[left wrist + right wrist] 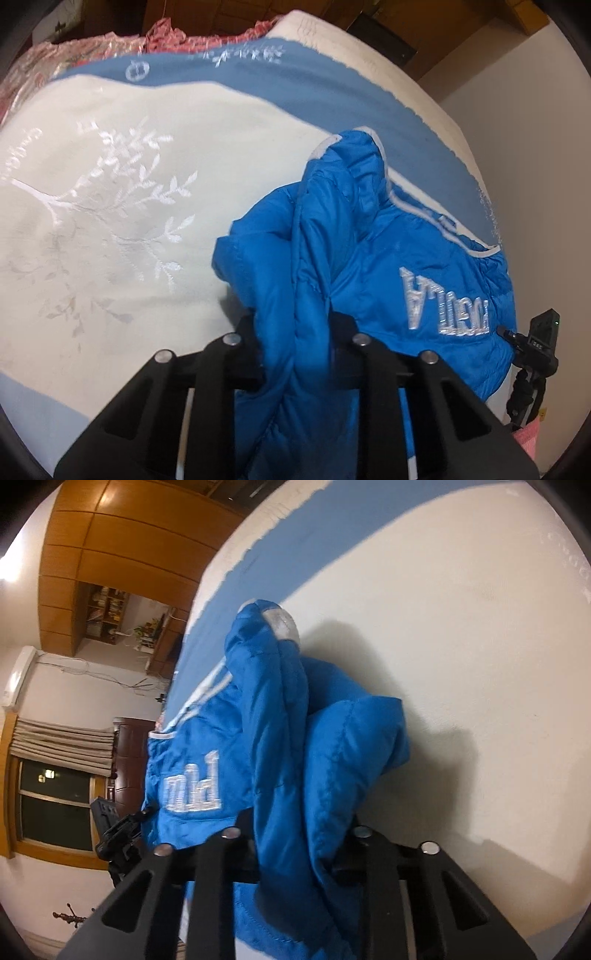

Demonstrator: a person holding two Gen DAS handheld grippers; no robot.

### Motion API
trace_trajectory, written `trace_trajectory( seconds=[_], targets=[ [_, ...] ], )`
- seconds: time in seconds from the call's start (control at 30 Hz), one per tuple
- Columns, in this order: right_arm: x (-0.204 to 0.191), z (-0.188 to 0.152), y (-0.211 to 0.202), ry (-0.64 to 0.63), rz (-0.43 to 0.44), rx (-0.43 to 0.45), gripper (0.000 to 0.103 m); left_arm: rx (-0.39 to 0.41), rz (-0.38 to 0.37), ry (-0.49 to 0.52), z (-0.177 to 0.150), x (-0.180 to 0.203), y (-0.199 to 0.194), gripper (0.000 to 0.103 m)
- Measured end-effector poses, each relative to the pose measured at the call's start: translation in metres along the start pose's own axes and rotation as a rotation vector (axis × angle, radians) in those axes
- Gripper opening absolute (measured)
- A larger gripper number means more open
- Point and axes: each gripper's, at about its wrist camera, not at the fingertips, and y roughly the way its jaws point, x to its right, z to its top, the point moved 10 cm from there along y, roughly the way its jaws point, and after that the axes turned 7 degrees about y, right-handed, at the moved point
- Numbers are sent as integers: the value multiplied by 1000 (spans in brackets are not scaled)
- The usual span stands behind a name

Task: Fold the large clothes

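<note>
A bright blue padded jacket [369,258] with white embroidered letters and white trim hangs bunched over a bed. My left gripper [295,343] is shut on a thick fold of the jacket, which passes between its black fingers. In the right wrist view the same jacket [280,746] shows, and my right gripper [295,834] is shut on another fold of it. The right gripper shows at the far right of the left wrist view [532,347]. The left gripper shows at the left of the right wrist view [114,830]. The fingertips are hidden by cloth.
The bed is covered by a cream and blue blanket [129,206] with white leaf embroidery. Pink floral bedding [74,48] lies at its far end. A white wall [524,103] is beside the bed. A window [55,805] and wooden cabinets [110,554] show behind the right gripper.
</note>
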Motion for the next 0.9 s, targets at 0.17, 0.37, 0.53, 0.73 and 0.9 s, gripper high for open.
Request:
trace_trajectory(
  seconds=[0.17, 0.37, 0.53, 0.73, 0.9],
  targets=[
    [-32, -16, -30, -71, 10, 22, 18, 38, -18, 38, -4, 23, -38, 18],
    [-63, -54, -72, -140, -2, 43, 18, 54, -39, 106, -26, 52, -80, 18],
    [-70, -101, -105, -157, -14, 45, 18, 60, -57, 158, -65, 59, -122, 18],
    [-52, -163, -128, -132, -39, 32, 17, 35, -87, 162, -133, 54, -155, 18],
    [-12, -194, -110, -64, -97, 4, 18, -31, -58, 135, -188, 29, -131, 20]
  ],
)
